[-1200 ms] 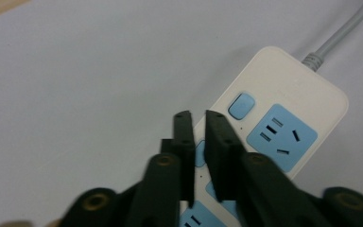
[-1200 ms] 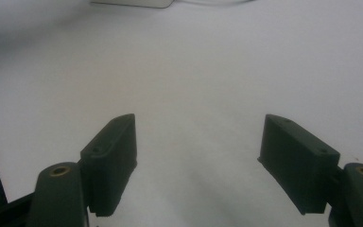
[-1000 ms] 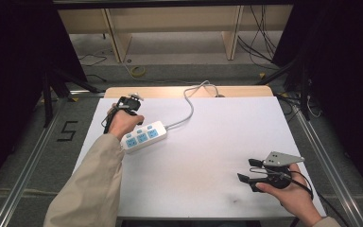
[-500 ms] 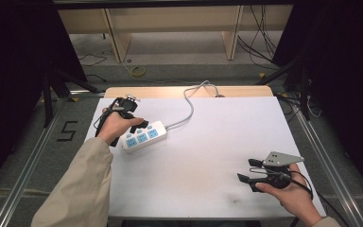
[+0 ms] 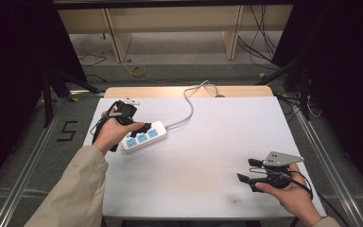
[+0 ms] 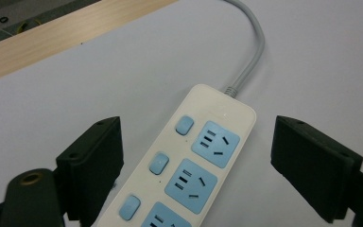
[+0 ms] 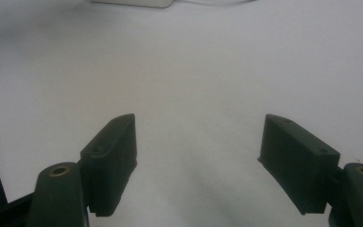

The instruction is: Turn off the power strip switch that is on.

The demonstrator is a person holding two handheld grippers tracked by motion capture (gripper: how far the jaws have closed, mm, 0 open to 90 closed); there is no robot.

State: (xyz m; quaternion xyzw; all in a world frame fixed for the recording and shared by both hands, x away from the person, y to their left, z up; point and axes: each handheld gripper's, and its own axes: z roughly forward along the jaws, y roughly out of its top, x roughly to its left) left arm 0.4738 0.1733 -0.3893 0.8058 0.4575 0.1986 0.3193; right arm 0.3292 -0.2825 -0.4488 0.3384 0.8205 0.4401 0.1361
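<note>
A white power strip (image 5: 144, 137) with blue sockets lies at the table's left, and its grey cable (image 5: 189, 106) runs off the back edge. My left gripper (image 5: 139, 128) hovers over the strip's near-left end, and its jaws have just been opening. In the left gripper view the strip (image 6: 203, 161) lies between the wide jaws of the left gripper (image 6: 196, 125), and neither pad touches it. The cable (image 6: 253, 52) leaves its far end. At the front right my right gripper (image 5: 246, 170) is held open over the bare table, with nothing between the jaws of the right gripper (image 7: 198, 118).
The white tabletop (image 5: 227, 142) has a wooden strip (image 5: 170, 91) along its back edge. Metal rails run along both sides, and a "5" mark (image 5: 67, 131) is on the floor to the left. Wooden shelf legs and loose cables lie on the floor behind.
The left gripper's jaws have opened off the power strip, and the hand has drawn back a little to the left. The strip and the right hand stay put.
</note>
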